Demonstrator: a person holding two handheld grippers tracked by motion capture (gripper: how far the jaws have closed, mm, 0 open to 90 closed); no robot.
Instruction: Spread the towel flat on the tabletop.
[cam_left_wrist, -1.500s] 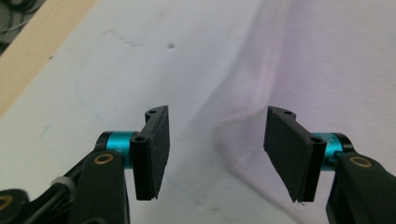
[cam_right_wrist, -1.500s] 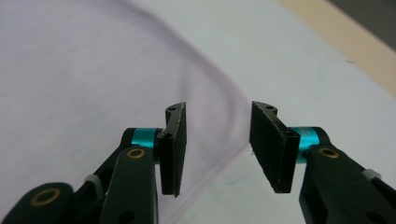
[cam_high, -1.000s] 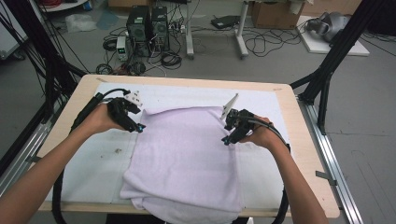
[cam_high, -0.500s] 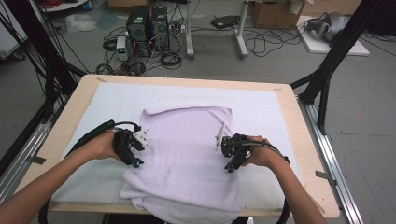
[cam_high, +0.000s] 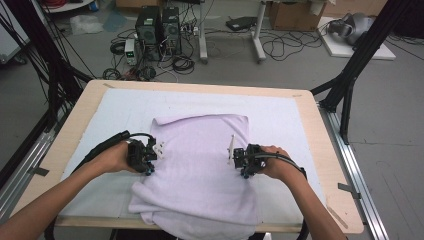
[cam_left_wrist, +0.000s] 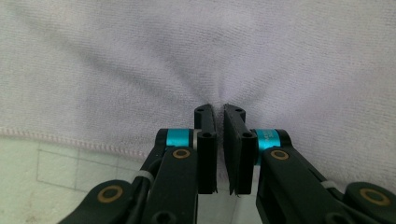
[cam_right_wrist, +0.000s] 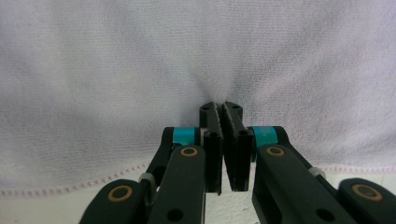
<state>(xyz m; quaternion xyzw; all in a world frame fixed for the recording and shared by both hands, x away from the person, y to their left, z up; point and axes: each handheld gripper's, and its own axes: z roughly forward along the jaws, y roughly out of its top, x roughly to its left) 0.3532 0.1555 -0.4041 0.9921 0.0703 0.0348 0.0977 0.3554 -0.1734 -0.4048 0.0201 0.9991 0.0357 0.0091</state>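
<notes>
Left gripper (cam_high: 150, 159) pinches lilac towel (cam_high: 200, 170) on white-covered table (cam_high: 310, 130).

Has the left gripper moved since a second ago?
Yes. The left gripper came toward the table's near edge, down the towel's left side; its jaws have just been closing and now pinch it.

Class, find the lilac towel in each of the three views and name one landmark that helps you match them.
High view: towel lies mid-table, its near end hanging over the front edge.
Left gripper view: towel covers the upper picture, pinched at centre.
Right gripper view: towel covers most of the picture, pinched at centre.
Shared landmark: the towel's stitched hem.
</notes>
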